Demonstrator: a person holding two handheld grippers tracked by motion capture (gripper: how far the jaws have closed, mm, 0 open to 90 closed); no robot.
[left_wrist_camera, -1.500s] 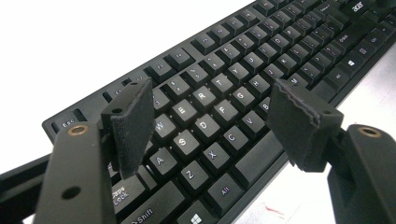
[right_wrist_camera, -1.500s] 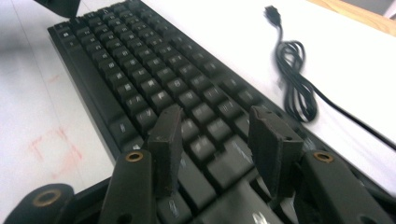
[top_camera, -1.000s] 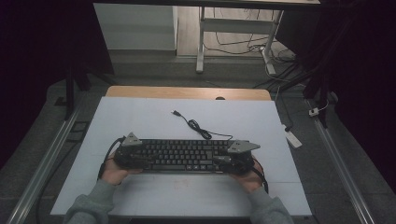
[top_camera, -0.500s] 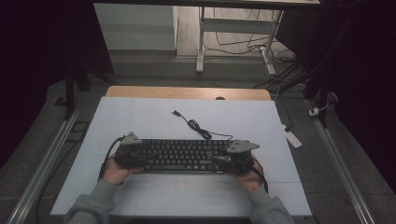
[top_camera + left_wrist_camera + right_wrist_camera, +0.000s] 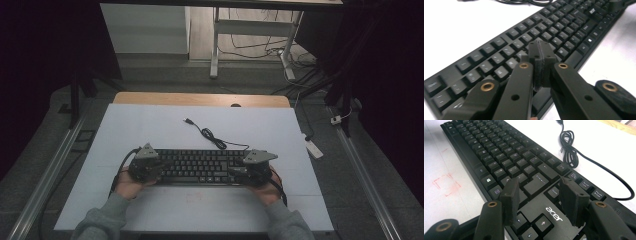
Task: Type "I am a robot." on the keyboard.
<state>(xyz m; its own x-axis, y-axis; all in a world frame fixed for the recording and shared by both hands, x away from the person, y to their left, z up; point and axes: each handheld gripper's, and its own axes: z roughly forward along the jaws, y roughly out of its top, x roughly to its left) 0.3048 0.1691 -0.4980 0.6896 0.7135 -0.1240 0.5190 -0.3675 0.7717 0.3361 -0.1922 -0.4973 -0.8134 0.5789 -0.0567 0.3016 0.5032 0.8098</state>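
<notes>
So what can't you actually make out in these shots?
- Keyboard legends, left gripper view: blurred.
- Whether the shut left tool touches a key: its own pads hide the contact.
- Cable plug, right gripper view: cut off by the top edge.
- Red marking on the table: too faint.

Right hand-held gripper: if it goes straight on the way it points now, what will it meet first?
Probably the black plastic keyboard, near its Enter key; the right hand-held gripper is open above it.

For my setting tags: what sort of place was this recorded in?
Probably a lab or workshop recording bench, not a home desk. A white sheet-covered table holds just an Acer keyboard with its USB cable unplugged; loose cables trail over the floor behind, beside a metal table leg.
</notes>
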